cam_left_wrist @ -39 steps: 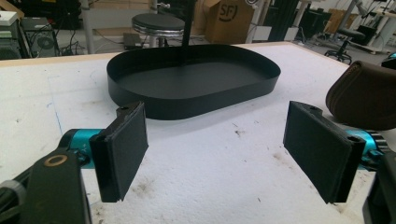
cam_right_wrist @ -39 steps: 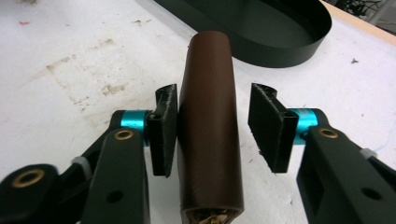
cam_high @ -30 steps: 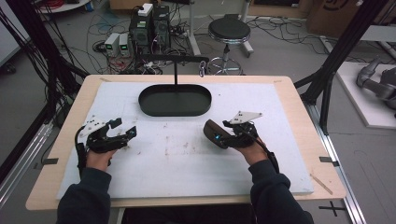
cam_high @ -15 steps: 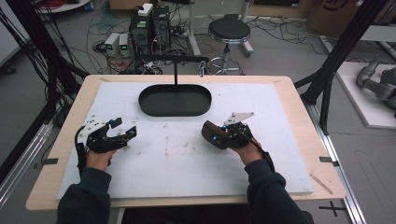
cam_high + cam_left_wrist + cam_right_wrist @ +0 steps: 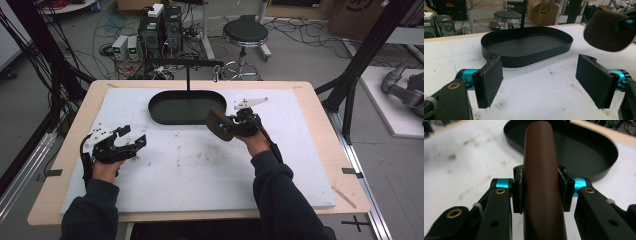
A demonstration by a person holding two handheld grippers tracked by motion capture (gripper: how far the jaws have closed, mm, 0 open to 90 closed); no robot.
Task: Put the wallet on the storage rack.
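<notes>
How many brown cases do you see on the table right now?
1. The brown case is clamped in the right gripper, lifted beside the black tray. More could be hidden elsewhere.

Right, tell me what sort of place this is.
Probably a robotics lab or workshop: computer towers amid tangled cables on the floor, a black metal frame around the table, and a grey robot arm lying nearby.
</notes>
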